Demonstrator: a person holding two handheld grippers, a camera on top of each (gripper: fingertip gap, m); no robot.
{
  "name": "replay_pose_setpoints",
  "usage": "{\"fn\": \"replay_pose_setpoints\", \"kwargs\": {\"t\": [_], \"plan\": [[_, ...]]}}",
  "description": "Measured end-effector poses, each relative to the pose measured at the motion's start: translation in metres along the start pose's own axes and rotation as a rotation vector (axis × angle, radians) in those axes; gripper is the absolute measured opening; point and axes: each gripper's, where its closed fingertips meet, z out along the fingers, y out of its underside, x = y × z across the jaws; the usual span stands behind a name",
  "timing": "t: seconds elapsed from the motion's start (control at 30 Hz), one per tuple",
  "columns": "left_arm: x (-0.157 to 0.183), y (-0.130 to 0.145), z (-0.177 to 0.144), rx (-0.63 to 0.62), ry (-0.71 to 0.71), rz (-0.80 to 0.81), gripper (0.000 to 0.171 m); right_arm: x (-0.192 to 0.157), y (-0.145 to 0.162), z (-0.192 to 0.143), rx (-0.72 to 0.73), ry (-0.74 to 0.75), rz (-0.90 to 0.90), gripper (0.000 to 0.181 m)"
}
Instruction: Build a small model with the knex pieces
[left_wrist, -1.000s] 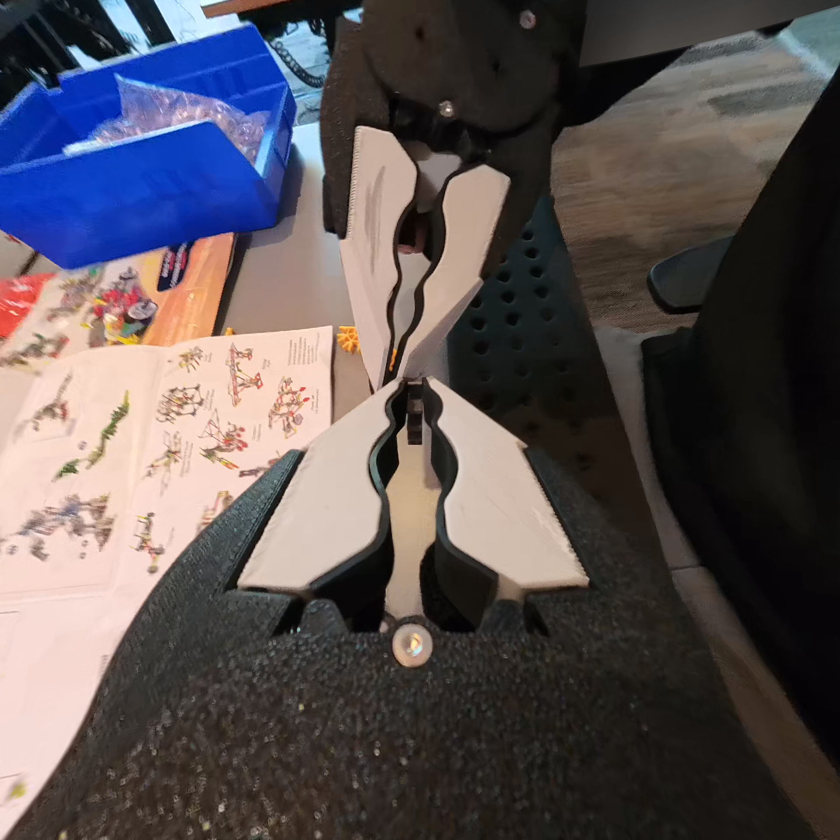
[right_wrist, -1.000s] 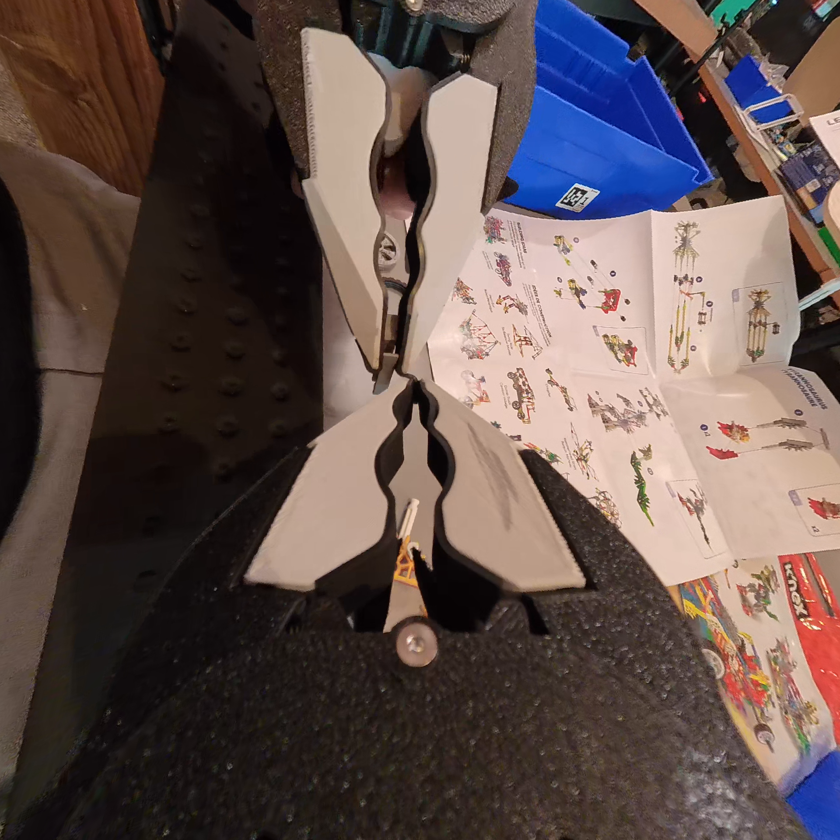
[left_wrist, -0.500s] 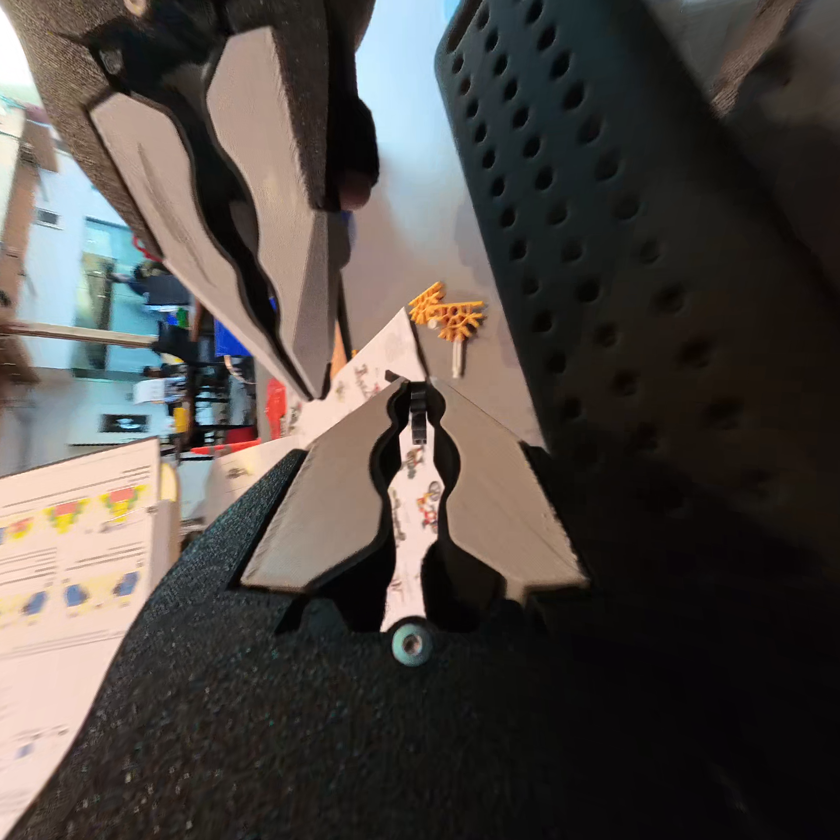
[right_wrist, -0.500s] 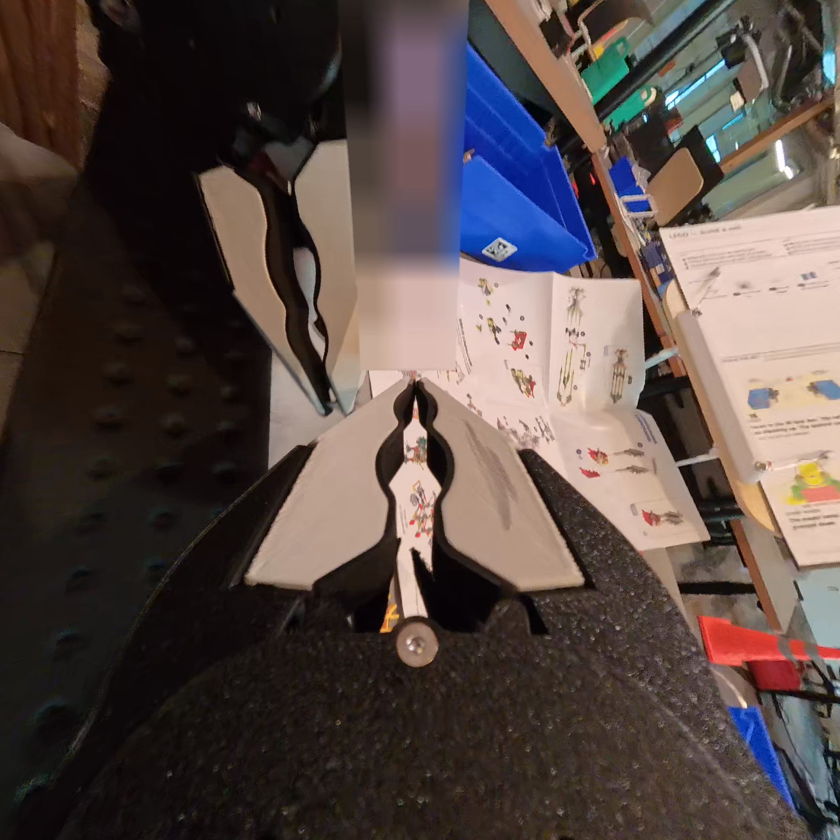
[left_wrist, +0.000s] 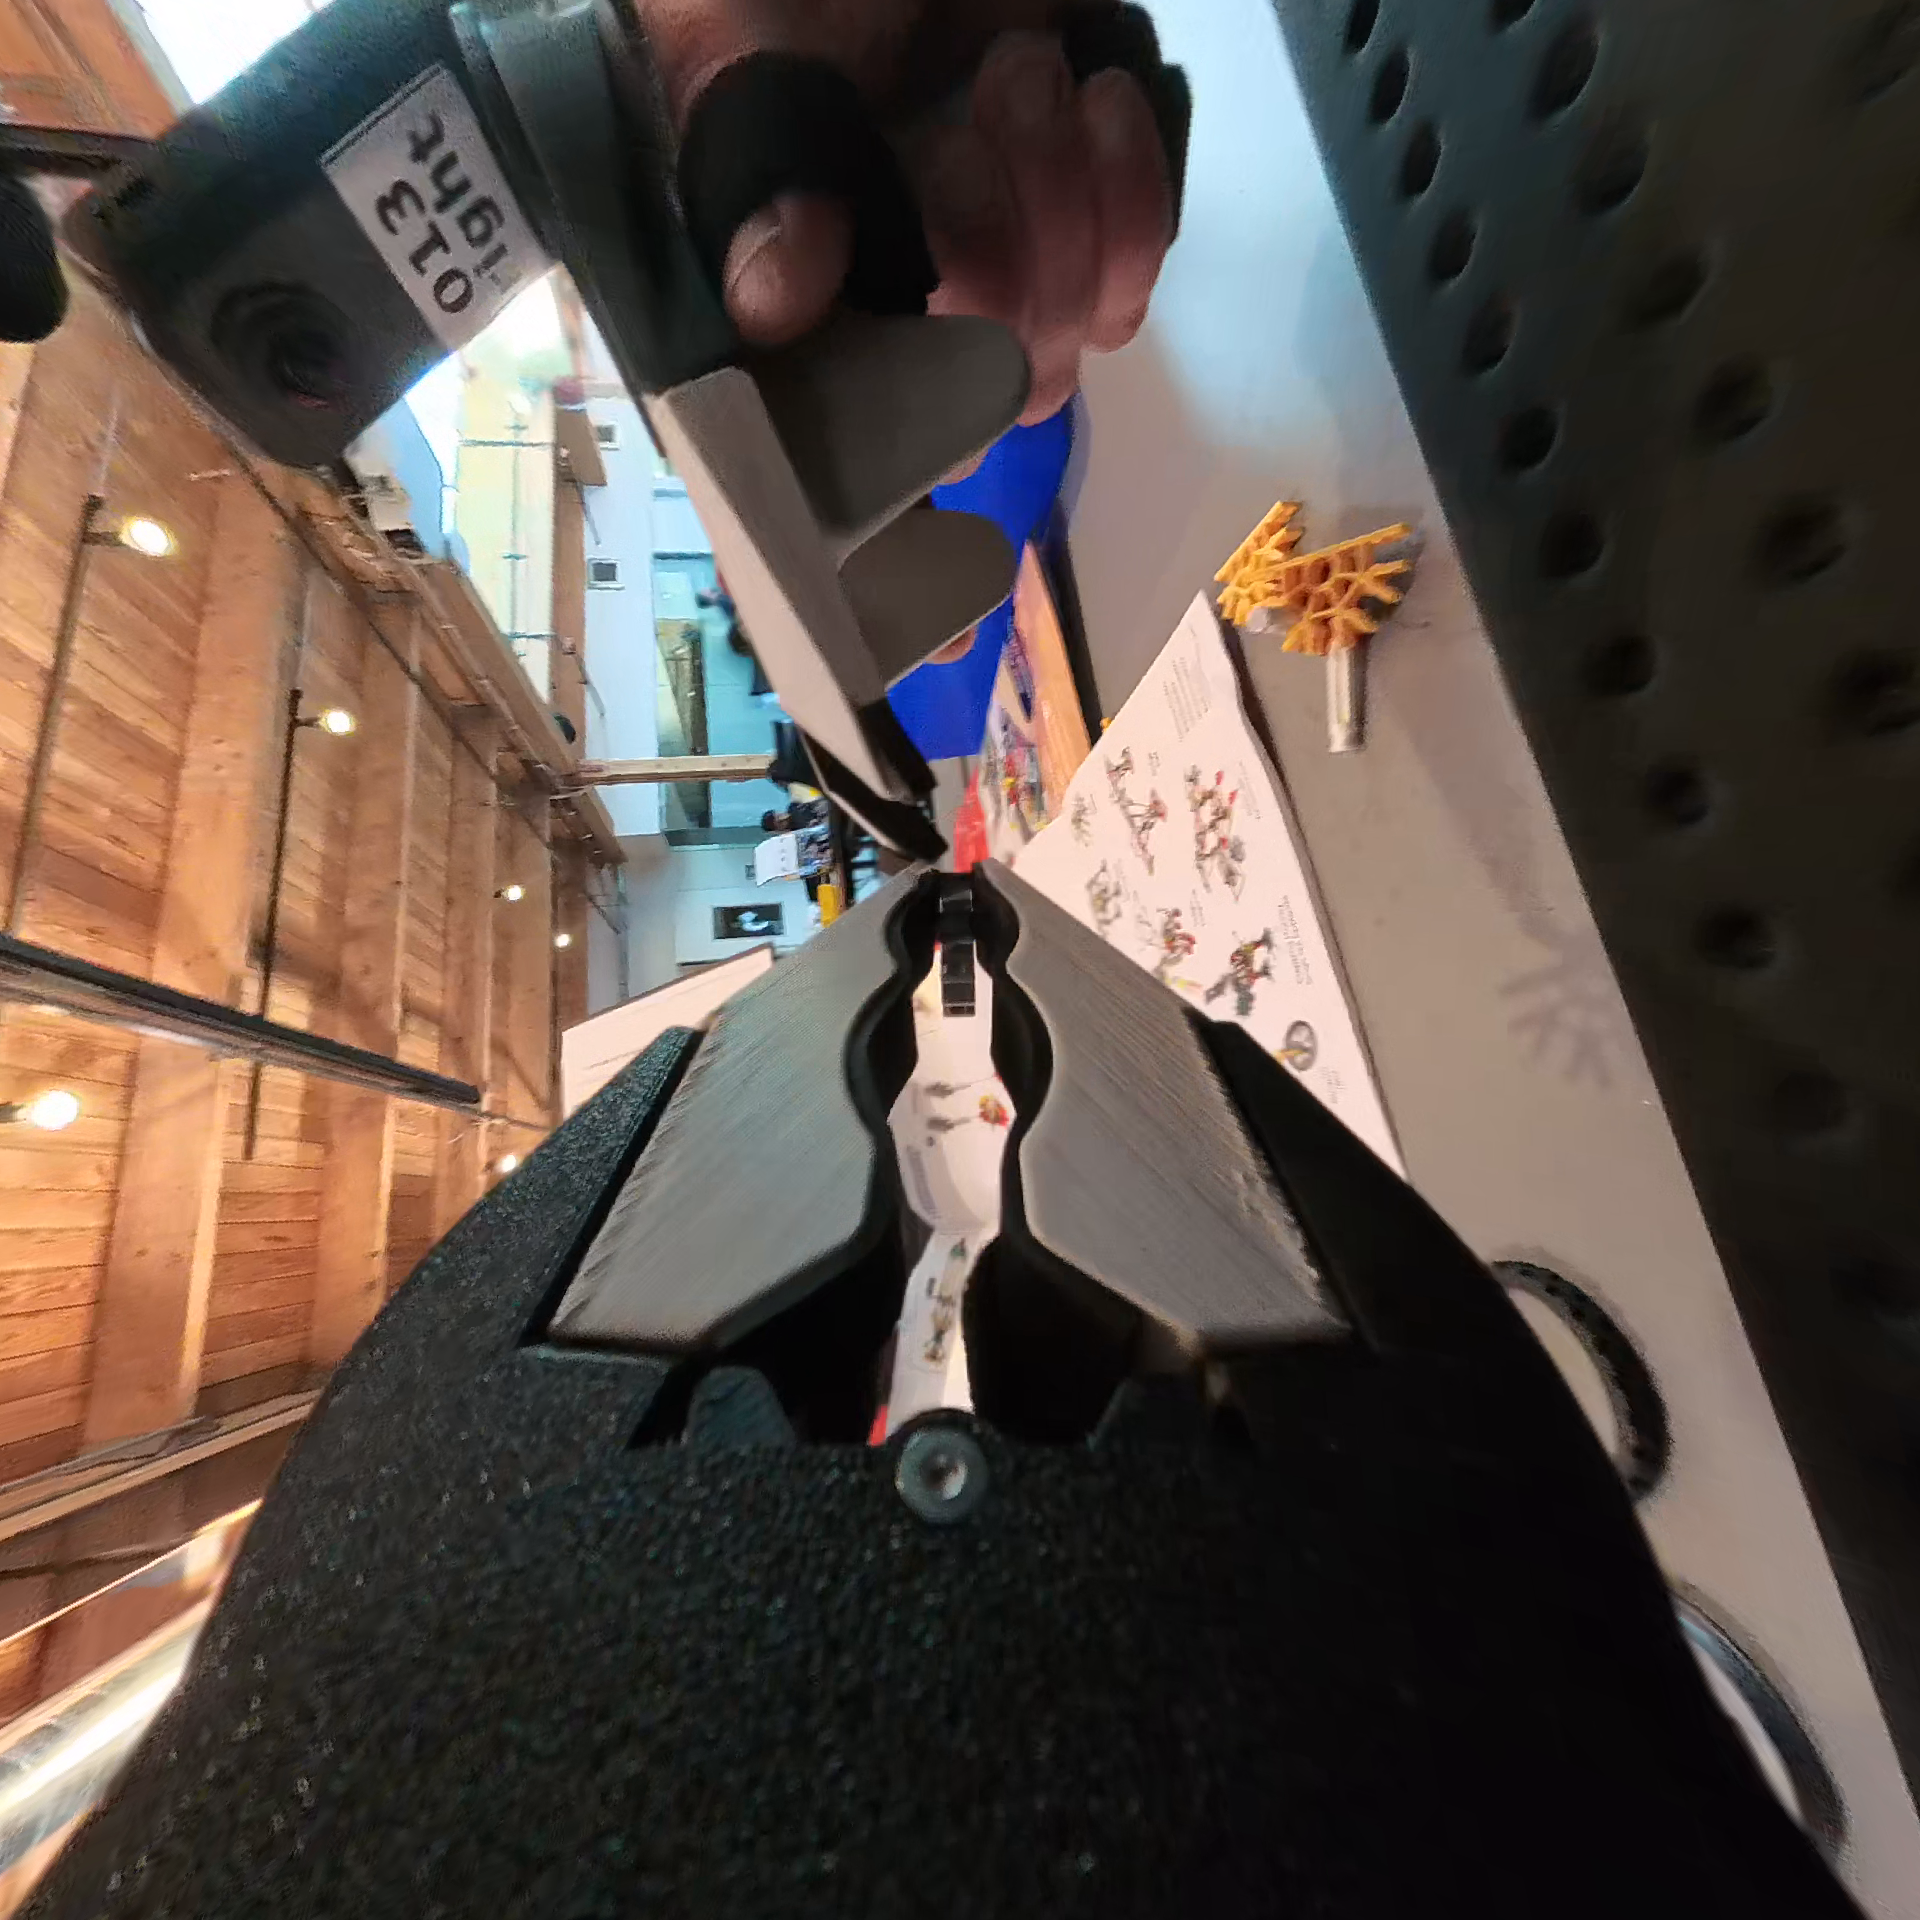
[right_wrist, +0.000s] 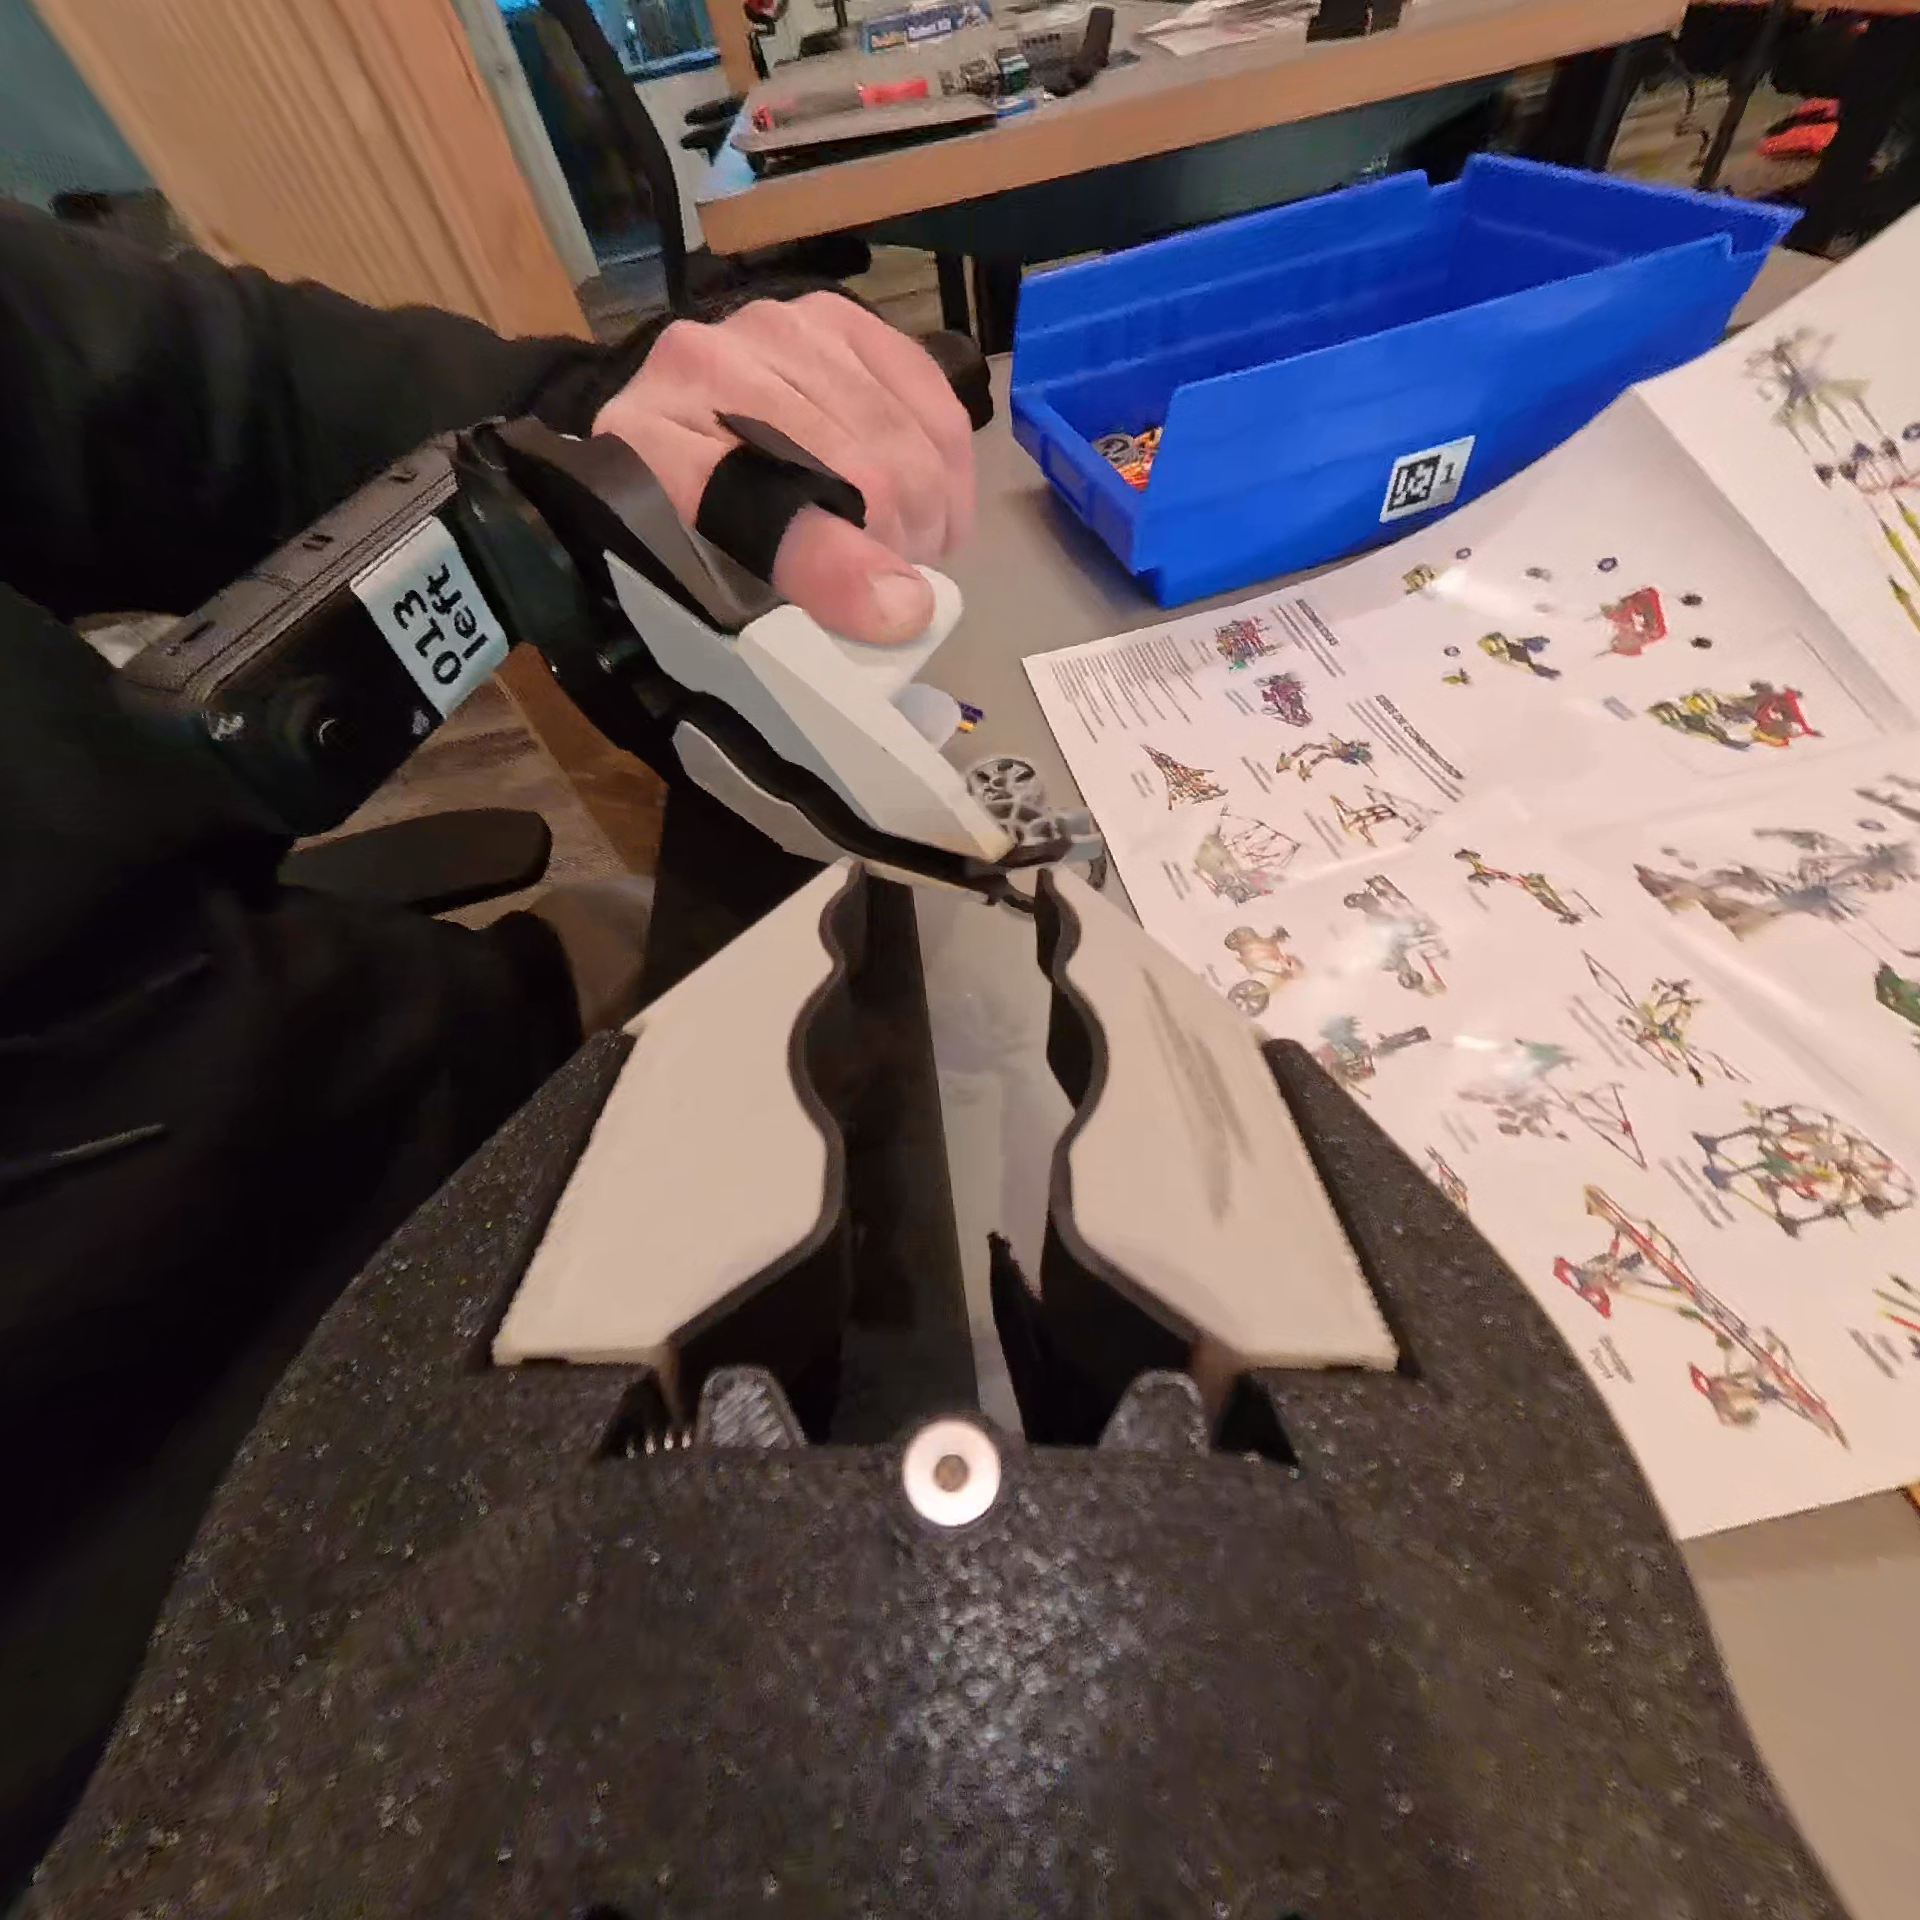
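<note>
Holding a small black piece (left_wrist: 957, 951) at its tips, your left gripper (left_wrist: 954, 904) has its jaws nearly closed at frame centre. Your right gripper (right_wrist: 948, 894) has jaws spread apart and empty, just beside the left gripper's tips and a grey wheel part (right_wrist: 1013, 795). An orange connector cluster (left_wrist: 1314, 587) lies on the surface (left_wrist: 1455, 883) upper right, beside the instruction sheet (right_wrist: 1558, 935) and near the blue bin (right_wrist: 1351, 343)
</note>
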Motion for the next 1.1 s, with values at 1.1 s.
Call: {"fn": "replay_pose_setpoints", "kwargs": {"t": [1.1], "plan": [[-0.013,-0.007,-0.002,0.008,-0.094,0.049,0.006,0.007,-0.018,-0.006,0.145,0.004,0.099,0.001]]}}
